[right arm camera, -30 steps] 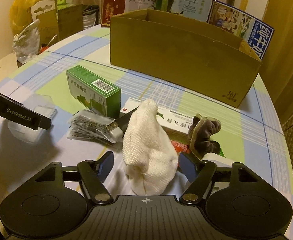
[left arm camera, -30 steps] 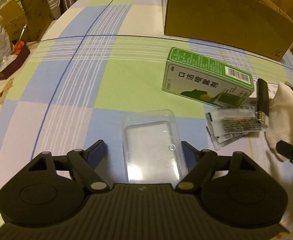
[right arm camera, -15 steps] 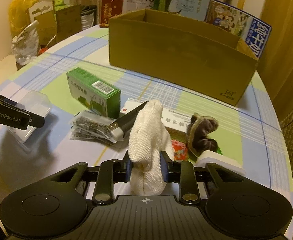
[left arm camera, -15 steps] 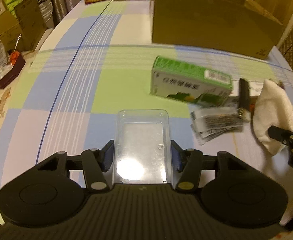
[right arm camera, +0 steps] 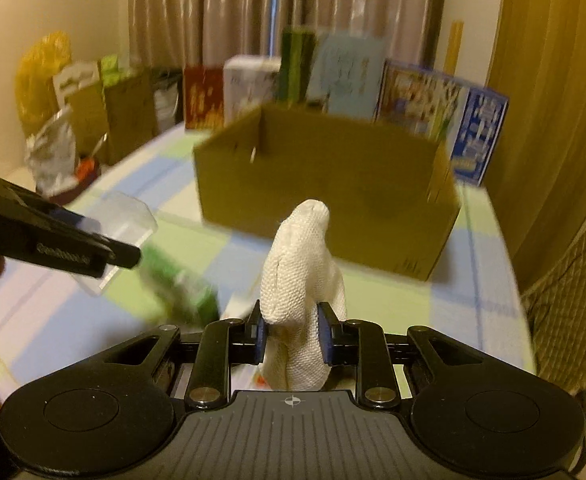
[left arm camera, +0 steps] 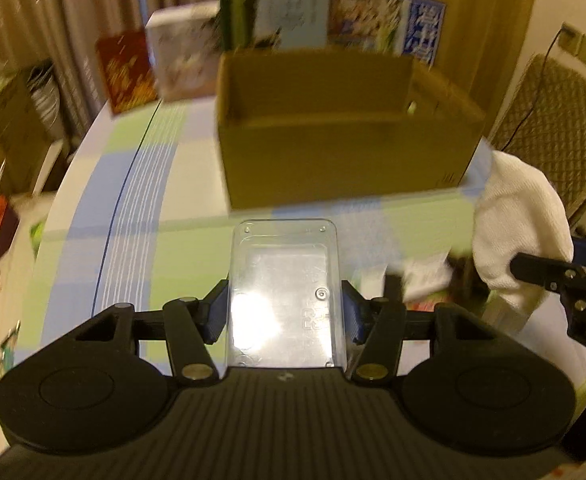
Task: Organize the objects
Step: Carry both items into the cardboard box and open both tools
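Both tongs, gripping clear tray (left arm camera: 284,292) and white cloth (right arm camera: 303,300), have lifted toward the cardboard box (left arm camera: 345,136).

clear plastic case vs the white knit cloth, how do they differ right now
The clear plastic case is rigid, flat and see-through; the white knit cloth is soft, opaque and bunched into a lump. The case spans a wide gap in the left claw, while the right claw pinches the cloth narrowly. Both are held off the table, facing the cardboard box.
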